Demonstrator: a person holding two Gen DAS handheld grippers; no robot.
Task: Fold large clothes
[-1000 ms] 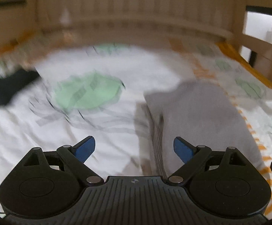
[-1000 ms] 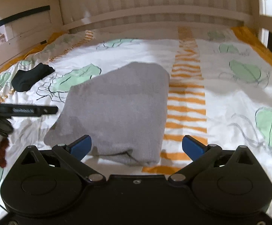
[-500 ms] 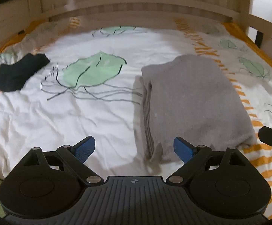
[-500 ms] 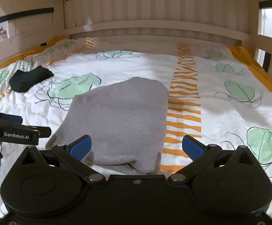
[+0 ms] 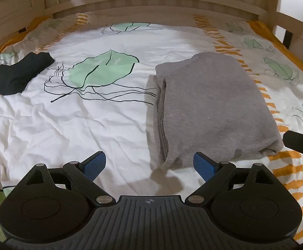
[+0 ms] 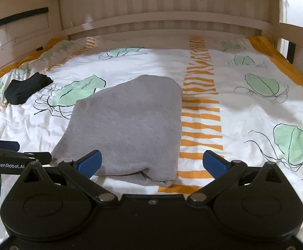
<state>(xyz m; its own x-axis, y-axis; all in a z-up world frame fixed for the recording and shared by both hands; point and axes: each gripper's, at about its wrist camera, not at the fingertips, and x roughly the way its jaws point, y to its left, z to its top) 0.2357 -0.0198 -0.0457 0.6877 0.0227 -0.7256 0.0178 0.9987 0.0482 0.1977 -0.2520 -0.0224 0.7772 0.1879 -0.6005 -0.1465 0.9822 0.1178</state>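
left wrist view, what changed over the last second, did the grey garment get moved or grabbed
Only the cameras moved: the left view was blurred mid-swing a second ago and is now steady. The left gripper and right gripper were open then and are open now, holding nothing. The folded grey garment and the black cloth lie where they were on the bedsheet.

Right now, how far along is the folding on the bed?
Done: the grey sweater lies folded into a compact stack on the bedspread. In hand: nothing; the left gripper and right gripper are both open and empty. Possibly left: the small black garment lying off to the left.
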